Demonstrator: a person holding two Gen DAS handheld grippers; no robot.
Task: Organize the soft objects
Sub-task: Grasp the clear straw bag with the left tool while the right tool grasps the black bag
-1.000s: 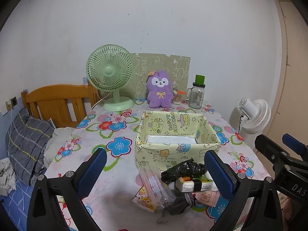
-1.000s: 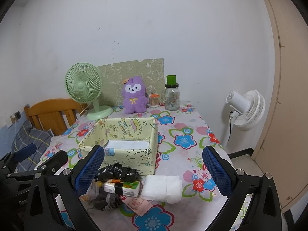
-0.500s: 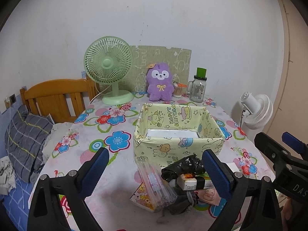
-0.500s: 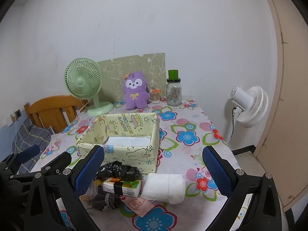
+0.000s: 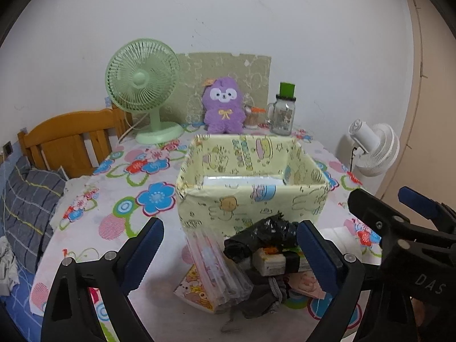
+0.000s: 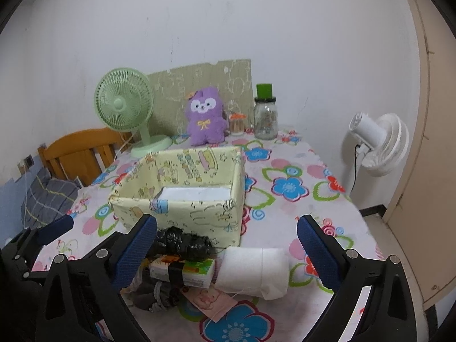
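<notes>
- My left gripper (image 5: 229, 252) hovers low in the left wrist frame, fingers spread wide, holding nothing.
- Change over the last second: in the left view the box and the pile have grown and slid toward frame centre. I have eased forward and down toward the heap; no contact yet.
- Left of frame centre, left view: clear plastic sleeve (image 5: 218, 268) lies slanted over a cartoon-print packet (image 5: 193, 290). It sits between my left fingers.
- Centre: crumpled black bag (image 5: 263, 235) on top of a banded tissue pack (image 5: 278, 260), just in front of the yellow storage box (image 5: 250, 196). A grey drawstring cloth (image 5: 270, 293) lies under them.
- Box: open top, something flat and white inside, otherwise roomy. The pile touches or nearly touches its near wall; I cannot tell which.
- Right wrist view: my right gripper (image 6: 226, 249) is likewise parted wide and empty, hovering above the table.
- Lower centre-right of that frame: white soft roll (image 6: 252, 269) lies on its side, just beside the tissue pack, between my right fingers.
- Right view barely differs from half a second back; the right side is waiting.
- Judgement: sorting has hardly started. All the soft items appear to be outside the box. The white roll looks the easiest first grab.
- Background: purple plush (image 6: 205, 118) stands upright at the far table edge, well apart.
</notes>
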